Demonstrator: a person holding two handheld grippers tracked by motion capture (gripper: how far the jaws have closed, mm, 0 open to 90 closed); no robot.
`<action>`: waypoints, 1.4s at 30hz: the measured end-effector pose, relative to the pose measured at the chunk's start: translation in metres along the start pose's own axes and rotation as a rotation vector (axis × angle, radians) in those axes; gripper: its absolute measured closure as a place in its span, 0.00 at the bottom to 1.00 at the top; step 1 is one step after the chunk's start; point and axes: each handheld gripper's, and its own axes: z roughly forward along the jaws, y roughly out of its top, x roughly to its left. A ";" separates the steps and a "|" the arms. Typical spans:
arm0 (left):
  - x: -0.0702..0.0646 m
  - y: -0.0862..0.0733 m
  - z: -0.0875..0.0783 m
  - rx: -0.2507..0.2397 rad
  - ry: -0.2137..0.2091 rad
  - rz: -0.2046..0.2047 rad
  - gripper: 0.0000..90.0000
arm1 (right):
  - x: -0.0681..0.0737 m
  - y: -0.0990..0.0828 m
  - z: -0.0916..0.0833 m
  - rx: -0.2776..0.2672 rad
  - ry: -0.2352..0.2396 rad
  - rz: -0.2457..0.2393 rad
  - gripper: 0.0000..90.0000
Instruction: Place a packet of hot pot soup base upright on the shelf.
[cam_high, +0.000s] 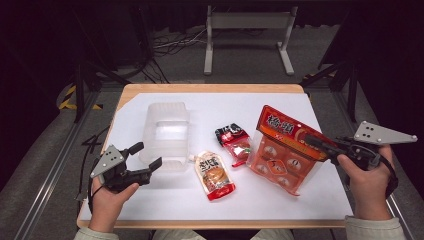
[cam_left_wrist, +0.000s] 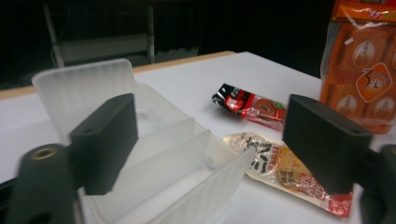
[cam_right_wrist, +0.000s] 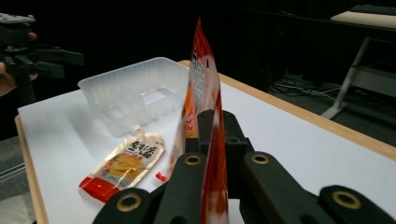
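High view: orange bag (cam_high: 287, 150), print perhaps "3".

My left hand (cam_high: 107, 196) grips the left hand-held gripper (cam_high: 148, 156) low at the near-left, jaws spread wide — pointing forward and to the right; my right hand (cam_high: 366, 180) holds the right hand-held gripper (cam_high: 320, 143) at the far right, raised, aimed leftward — its jaws pressed together; both forearms enter from below.
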 end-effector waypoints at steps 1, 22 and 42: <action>-0.001 0.001 0.002 0.004 -0.010 -0.005 0.14 | 0.002 0.003 0.000 0.001 0.000 -0.008 1.00; -0.018 0.017 0.041 0.026 -0.232 0.006 0.27 | 0.014 0.045 0.010 -0.032 0.066 -0.093 1.00; -0.037 0.028 0.088 0.030 -0.387 0.069 0.28 | 0.030 0.072 0.048 -0.067 0.165 -0.125 1.00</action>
